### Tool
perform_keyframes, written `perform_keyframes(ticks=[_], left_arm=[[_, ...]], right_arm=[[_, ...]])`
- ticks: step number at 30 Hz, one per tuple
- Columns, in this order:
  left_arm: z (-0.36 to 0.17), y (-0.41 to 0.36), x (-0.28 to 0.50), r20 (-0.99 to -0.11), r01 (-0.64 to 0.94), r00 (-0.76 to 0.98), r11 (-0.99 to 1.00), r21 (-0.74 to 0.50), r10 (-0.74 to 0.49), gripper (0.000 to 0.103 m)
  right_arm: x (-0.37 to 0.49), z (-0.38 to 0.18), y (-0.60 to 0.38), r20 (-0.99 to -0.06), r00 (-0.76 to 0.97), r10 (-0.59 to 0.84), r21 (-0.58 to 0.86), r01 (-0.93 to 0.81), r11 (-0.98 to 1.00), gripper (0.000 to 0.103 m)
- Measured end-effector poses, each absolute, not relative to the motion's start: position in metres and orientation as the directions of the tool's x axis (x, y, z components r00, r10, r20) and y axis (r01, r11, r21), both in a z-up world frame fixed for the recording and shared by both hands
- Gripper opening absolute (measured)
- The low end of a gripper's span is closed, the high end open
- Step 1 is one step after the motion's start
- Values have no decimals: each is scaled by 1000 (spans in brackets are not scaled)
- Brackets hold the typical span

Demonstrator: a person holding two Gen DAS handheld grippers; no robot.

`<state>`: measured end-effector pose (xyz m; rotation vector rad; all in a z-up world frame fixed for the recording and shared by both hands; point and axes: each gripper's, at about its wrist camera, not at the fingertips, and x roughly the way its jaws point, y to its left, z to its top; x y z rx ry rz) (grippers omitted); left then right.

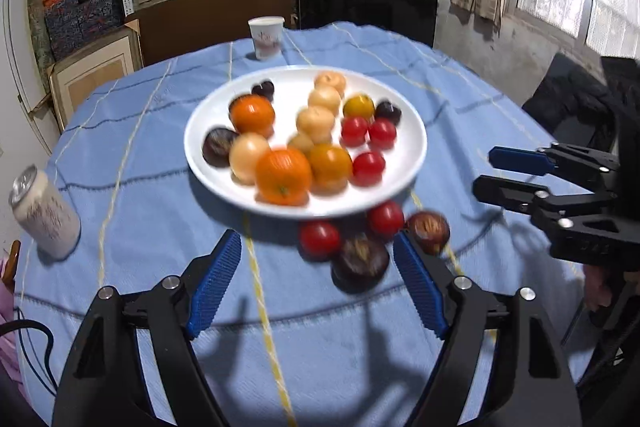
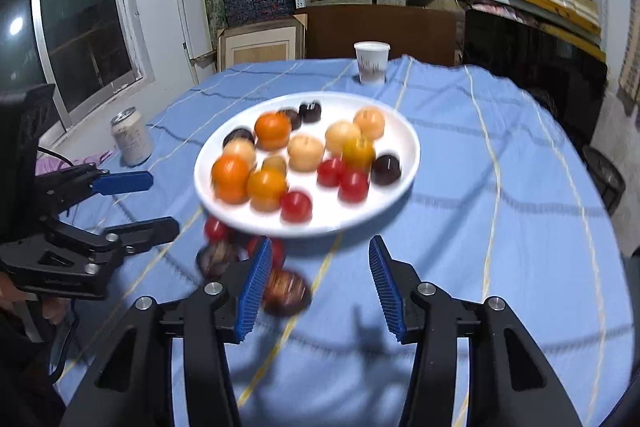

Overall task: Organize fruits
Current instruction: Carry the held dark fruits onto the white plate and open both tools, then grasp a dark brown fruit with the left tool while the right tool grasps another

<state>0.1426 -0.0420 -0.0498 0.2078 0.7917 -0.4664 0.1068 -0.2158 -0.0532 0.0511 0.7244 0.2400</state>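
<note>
White plate [image 1: 404, 167] mostly filled; four strays [image 1: 360, 261] on blue tabletop [image 1: 140, 211]. Left claw [image 1: 318, 283], right claw [image 2: 316, 287] gaping, empty. Next: closing on one stray.

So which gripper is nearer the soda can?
Left. The left gripper hangs over the cloth with the can off to its left; the right gripper is farther off, on the far side of the left one.

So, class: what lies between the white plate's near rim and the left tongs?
In the left wrist view, between the white plate and the left tongs lie loose fruits: two red, two dark, on blue cloth.
</note>
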Motion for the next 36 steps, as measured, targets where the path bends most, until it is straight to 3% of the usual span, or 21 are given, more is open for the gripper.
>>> perform_keyframes(ticks=[5, 8, 9, 17, 20, 29, 36], left_arm=[[-71, -58, 136, -748, 476, 598, 878, 44, -287, 75], [-82, -68, 139, -774, 484, 571, 874, 48, -274, 53], [-87, -72, 141, -785, 488, 558, 872, 46, -271, 51], [-97, -82, 150, -794, 482, 548, 875, 41, -264, 51], [-95, -78, 150, -785, 478, 547, 878, 8, -290, 43], [-64, -46, 131, -637, 401, 703, 916, -12, -316, 41], [-66, -36, 142, -659, 386, 679, 921, -54, -323, 41]], right_arm=[[91, -71, -221, -652, 726, 218, 166, -143, 976, 51], [85, -75, -217, -658, 726, 200, 147, -136, 980, 51], [84, -74, -217, -655, 729, 199, 142, -140, 980, 51], [81, -72, -209, -656, 731, 187, 108, -154, 982, 51], [84, -74, -209, -666, 722, 189, 115, -152, 982, 51], [94, -82, -194, -721, 671, 170, 67, -176, 982, 51], [122, -94, -173, -777, 604, 177, 61, -208, 976, 51]])
